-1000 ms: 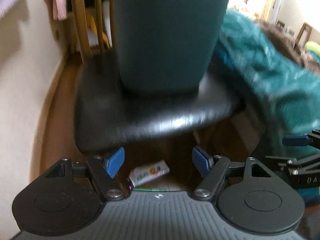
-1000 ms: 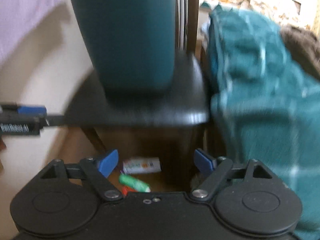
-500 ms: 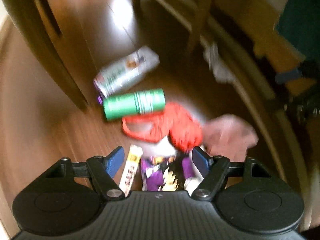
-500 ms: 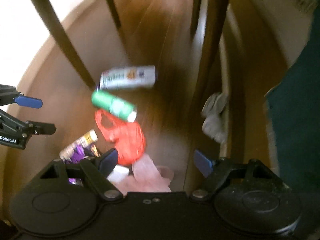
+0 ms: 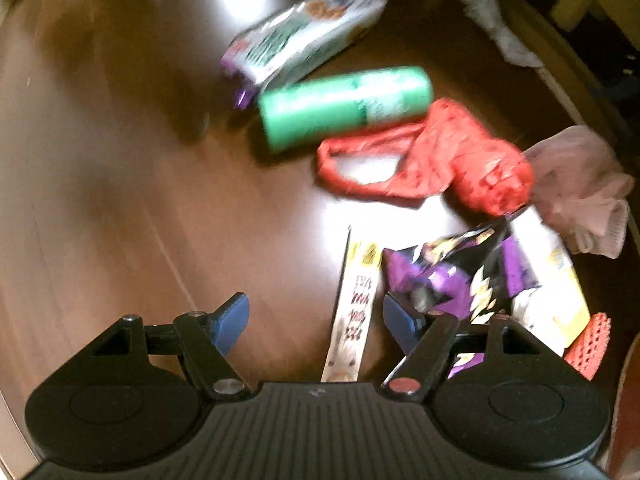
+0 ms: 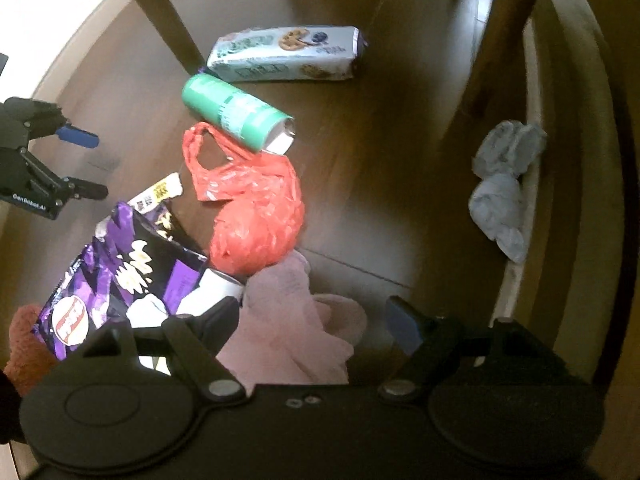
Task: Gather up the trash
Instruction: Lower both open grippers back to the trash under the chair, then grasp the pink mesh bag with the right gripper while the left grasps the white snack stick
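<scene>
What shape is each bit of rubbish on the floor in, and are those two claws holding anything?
Cookie pack: lying flat.
Green can: on its side.
Red plastic bag: crumpled.
Purple snack bag: crumpled.
Pink cloth: bunched.
Grey tissue: wadded.
Left gripper: open, empty.
Right gripper: open, over the cloth.

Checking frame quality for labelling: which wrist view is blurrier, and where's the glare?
Left wrist view: heavy motion blur, the green can and cookie pack smeared; floor glare top centre and beside the red plastic bag. Right wrist view: sharper, cookie pack print readable, dim lower edge, fisheye-bent chair leg.
</scene>
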Demonstrator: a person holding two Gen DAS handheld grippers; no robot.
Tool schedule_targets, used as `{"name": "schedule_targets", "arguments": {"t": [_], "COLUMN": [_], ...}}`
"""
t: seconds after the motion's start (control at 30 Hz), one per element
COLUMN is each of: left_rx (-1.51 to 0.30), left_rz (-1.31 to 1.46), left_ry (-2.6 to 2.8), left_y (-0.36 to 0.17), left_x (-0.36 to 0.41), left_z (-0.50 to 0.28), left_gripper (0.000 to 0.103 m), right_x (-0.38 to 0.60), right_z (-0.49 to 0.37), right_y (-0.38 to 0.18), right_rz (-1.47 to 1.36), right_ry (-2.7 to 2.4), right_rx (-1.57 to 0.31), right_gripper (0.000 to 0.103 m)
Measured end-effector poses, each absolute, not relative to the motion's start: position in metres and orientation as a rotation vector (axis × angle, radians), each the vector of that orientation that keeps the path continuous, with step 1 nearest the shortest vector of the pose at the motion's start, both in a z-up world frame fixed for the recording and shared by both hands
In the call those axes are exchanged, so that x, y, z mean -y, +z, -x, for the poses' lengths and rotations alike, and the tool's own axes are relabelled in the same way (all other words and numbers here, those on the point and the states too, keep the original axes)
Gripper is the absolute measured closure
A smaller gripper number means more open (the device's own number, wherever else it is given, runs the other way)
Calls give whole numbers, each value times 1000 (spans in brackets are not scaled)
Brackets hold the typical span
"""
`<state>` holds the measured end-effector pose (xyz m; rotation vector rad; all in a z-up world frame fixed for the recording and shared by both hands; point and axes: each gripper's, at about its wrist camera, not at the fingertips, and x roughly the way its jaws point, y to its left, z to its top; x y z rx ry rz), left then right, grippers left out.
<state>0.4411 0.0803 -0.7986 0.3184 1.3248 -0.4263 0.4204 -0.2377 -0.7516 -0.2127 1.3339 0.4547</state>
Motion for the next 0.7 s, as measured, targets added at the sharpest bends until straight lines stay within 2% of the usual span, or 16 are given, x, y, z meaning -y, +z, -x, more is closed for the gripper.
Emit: {"name": "schedule_targets", "arguments": {"t": [0.1,0.2,0.57,0.6,0.67,0.7], "left_rx": [-1354,-1376,-1324,-1318,-1308,-1304], "left_rz": [-331,-346,-428,-426,-427,-426], "left_ry": [-399,-395,-477,-478,-486,-486], "left_y": [-822,-840,-857,-857,-856,-855], "left_x": [-87,-89,-62,-62,-62,-57], "left_z": [-432,-425,-421,-421,-419,-419], "left_gripper": [30,40,43,45,57,74], "right_x": [237,233,229,227,224,223], "right_z": [-414,-408,-392,-391,-390,-390], "right_y": [-749,-758,-787,-789,-793,-794], "right_rz": [220,282,276,277,278,277], "right_ry": [465,458,402,401,396,395], "right_rx": [-1355,-1374,-1426,-1430,-1436,-1441], "right_gripper": [21,21,23,23,24,24]}}
